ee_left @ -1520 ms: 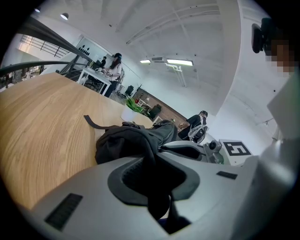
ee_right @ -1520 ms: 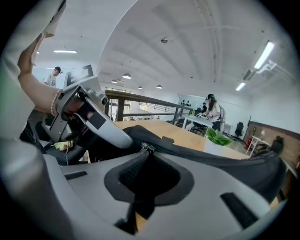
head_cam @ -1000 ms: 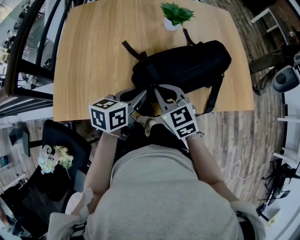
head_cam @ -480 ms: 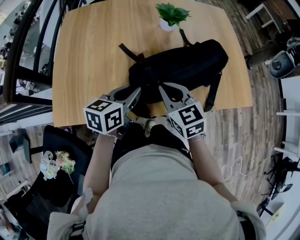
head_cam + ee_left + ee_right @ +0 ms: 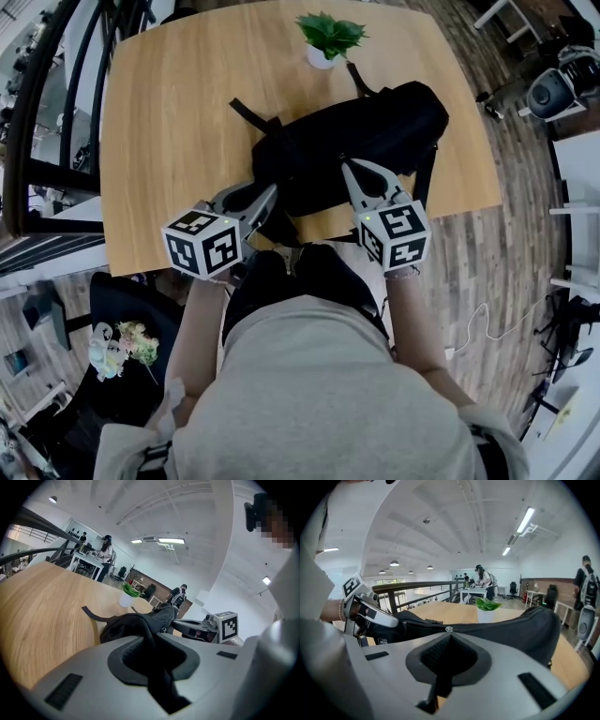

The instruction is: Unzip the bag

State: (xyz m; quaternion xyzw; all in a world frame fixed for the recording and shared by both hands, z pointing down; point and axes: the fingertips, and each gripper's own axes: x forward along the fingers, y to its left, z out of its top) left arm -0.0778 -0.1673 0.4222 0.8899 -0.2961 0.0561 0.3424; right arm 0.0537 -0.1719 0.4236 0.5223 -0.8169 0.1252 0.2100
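Black backpack (image 5: 356, 131) on its side across the wooden table (image 5: 169, 112), straps loose

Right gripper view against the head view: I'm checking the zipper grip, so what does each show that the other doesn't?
Only the right gripper view shows the small metal zipper pull, pinched by the shut right gripper. Only the head view shows the right gripper's marker cube and flowers on a dark chair. Both show the black bag, the potted plant and the left gripper.
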